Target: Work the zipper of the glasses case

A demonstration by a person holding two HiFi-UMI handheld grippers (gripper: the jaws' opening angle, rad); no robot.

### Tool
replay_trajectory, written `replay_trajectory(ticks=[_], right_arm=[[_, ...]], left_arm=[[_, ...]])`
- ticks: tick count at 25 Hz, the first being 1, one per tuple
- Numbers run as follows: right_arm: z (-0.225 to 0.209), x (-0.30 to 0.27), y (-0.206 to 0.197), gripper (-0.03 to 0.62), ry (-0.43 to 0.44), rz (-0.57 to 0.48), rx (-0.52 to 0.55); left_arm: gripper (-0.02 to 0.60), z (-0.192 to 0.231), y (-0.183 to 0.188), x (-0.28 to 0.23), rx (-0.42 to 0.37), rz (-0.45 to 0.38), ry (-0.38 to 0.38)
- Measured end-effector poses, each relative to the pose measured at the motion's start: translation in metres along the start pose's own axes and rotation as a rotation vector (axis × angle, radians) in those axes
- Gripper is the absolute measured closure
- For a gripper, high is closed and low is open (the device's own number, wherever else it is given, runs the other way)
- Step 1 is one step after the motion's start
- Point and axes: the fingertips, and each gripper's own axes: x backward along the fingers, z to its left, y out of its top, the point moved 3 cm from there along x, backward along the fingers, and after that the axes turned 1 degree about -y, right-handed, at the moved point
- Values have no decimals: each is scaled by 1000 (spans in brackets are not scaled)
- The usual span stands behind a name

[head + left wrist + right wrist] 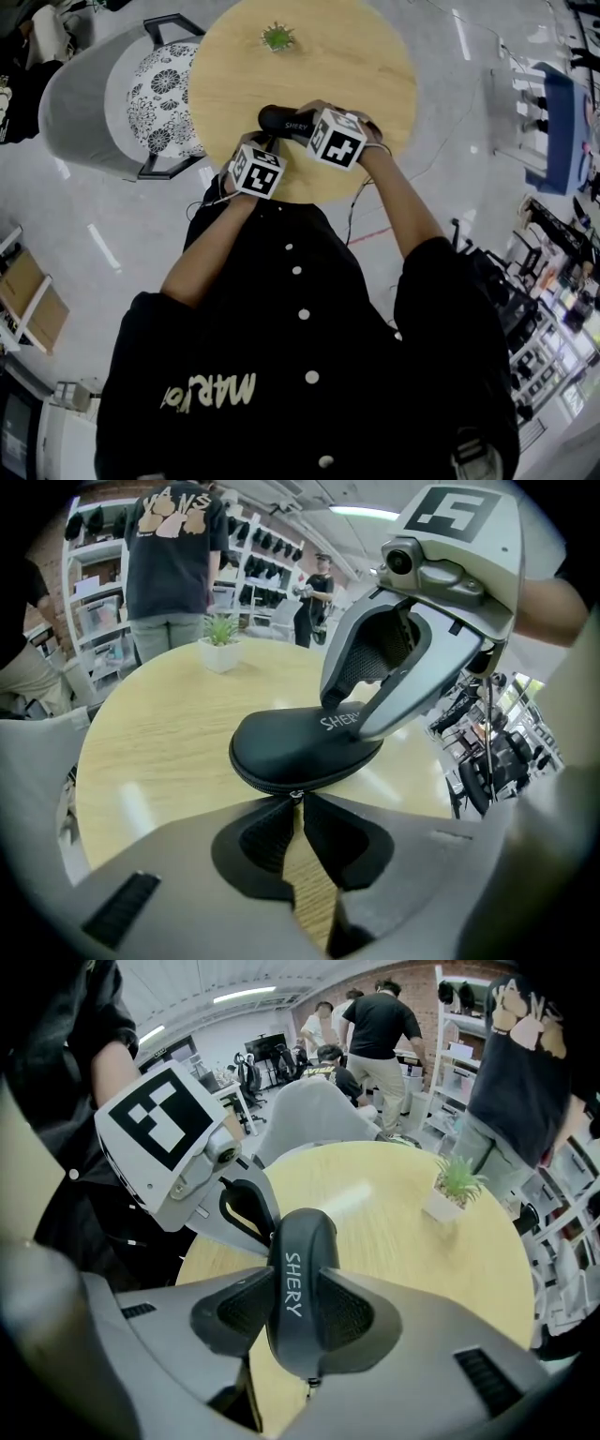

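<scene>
**Both tools on the glasses case, across the bench from the plant**

The black glasses case (pixel 281 120) sits over the round wooden bench (pixel 356 56), on the person's side of the small potted plant (pixel 277 37) and well apart from it. Whether the case rests on the wood or hangs just above it, I cannot tell.

The right tool (pixel 295 1307) grips the case across its body, its jaws spread wide with a pad pressed to each side by the white lettering.

The left tool (pixel 298 803) comes at the case's zipped edge, the edge facing away from the plant. Its jaws are nearly together, with only a thin gap, and their tips pinch the little metal zipper pull (pixel 297 795).
</scene>
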Motion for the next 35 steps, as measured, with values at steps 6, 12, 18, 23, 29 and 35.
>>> replay_trajectory(ticks=[6, 12, 18, 23, 29, 35], right_arm=[[1, -4, -1, 444, -13, 5, 7], [1, -5, -3, 444, -33, -3, 9], [5, -3, -2, 444, -53, -10, 11], [8, -2, -3, 444, -72, -12, 30], [10, -5, -5, 442, -129, -21, 54], [10, -6, -6, 442, -149, -30, 65]], left_arm=[[561, 1, -3, 0, -8, 22, -10], [566, 1, -5, 4, -65, 27, -52], [568, -1, -6, 9, -121, 34, -69], [569, 0, -7, 13, -73, 15, -166], [569, 6, -5, 16, 228, 30, -460], [569, 14, -9, 18, 734, -32, -718]])
